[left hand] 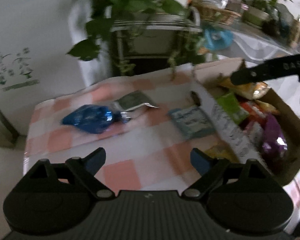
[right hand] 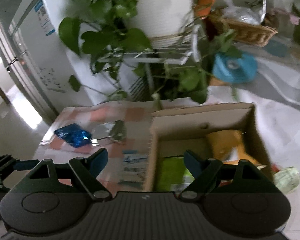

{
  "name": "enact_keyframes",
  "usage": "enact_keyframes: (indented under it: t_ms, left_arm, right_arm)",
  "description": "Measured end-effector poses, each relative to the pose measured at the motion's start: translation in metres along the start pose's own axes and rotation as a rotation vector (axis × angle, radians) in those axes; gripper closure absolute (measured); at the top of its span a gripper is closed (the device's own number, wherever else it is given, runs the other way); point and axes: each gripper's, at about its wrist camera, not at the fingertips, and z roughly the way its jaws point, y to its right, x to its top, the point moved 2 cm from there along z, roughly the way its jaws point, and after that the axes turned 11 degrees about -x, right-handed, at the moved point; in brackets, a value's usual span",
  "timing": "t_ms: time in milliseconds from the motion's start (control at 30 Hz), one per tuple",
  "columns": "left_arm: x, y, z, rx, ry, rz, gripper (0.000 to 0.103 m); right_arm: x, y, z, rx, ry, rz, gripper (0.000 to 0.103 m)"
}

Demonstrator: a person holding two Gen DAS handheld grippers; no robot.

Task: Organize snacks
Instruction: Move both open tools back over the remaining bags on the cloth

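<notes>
Both jaws gape wide and empty: your left gripper [left hand: 148, 159] faces the blue snack bag [left hand: 90, 119], left of the cardboard box [left hand: 296, 140]; your right gripper [right hand: 145, 160] hovers over the box. Likely light, crinkly, slippery; pinch its crimped end.

Pink-white checked tablecloth [left hand: 118, 172]; shiny blue snack bag [left hand: 90, 119]; silver-green packet [left hand: 133, 101]; brown cardboard box [right hand: 202, 118]; purple bag [left hand: 274, 140] inside.

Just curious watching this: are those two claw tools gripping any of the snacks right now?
No. The left gripper and right gripper are both open with nothing between their fingers.
</notes>
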Motion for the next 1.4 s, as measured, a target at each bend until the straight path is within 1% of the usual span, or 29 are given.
enact_keyframes:
  t_ms: [67, 167, 233, 300, 400, 633, 733, 900, 967, 1067, 1133, 1200, 1267, 1400]
  left_arm:
    - [-0.002, -0.009, 0.000, 0.006, 0.008, -0.016, 0.011]
    - [-0.002, -0.019, 0.001, 0.037, 0.012, -0.041, 0.011]
    - [-0.002, -0.025, 0.002, 0.041, 0.014, -0.064, 0.011]
    - [-0.002, -0.030, 0.004, 0.056, 0.006, -0.078, 0.011]
    - [-0.004, -0.037, 0.002, 0.065, 0.008, -0.087, 0.011]
    - [-0.008, -0.056, -0.006, 0.065, 0.025, -0.125, 0.011]
    - [-0.008, -0.063, -0.008, 0.069, 0.034, -0.133, 0.011]
    - [-0.008, -0.073, -0.004, 0.105, 0.041, -0.122, 0.011]
    - [-0.008, -0.077, -0.002, 0.115, 0.044, -0.115, 0.011]
    - [-0.008, -0.083, 0.003, 0.103, 0.042, -0.132, 0.011]
    - [-0.007, -0.085, 0.007, 0.120, 0.039, -0.126, 0.011]
    - [-0.005, -0.088, 0.010, 0.134, 0.037, -0.120, 0.012]
    - [-0.003, -0.093, 0.013, 0.123, 0.035, -0.130, 0.014]
    - [0.001, -0.100, 0.016, 0.097, 0.055, -0.133, 0.017]
  right_arm:
    - [0.000, -0.009, 0.004, 0.018, -0.009, 0.006, 0.015]
    - [0.000, -0.019, 0.011, 0.048, -0.031, 0.032, 0.015]
    - [-0.001, -0.027, 0.016, 0.060, -0.042, 0.046, 0.015]
    - [-0.001, -0.032, 0.021, 0.069, -0.057, 0.064, 0.014]
    - [-0.003, -0.041, 0.029, 0.077, -0.077, 0.080, 0.012]
    - [-0.007, -0.048, 0.052, 0.077, -0.141, 0.168, 0.011]
    - [-0.007, -0.053, 0.062, 0.035, -0.153, 0.178, 0.011]
    - [-0.009, -0.068, 0.076, -0.033, -0.165, 0.162, 0.011]
    - [-0.010, -0.072, 0.076, -0.049, -0.163, 0.165, 0.011]
    - [-0.015, -0.077, 0.073, -0.091, -0.156, 0.153, 0.011]
    - [-0.020, -0.078, 0.069, -0.118, -0.156, 0.137, 0.011]
    - [-0.023, -0.080, 0.066, -0.120, -0.162, 0.142, 0.011]
    - [-0.027, -0.083, 0.062, -0.112, -0.165, 0.147, 0.011]
    - [-0.038, -0.092, 0.051, -0.150, -0.155, 0.145, 0.011]
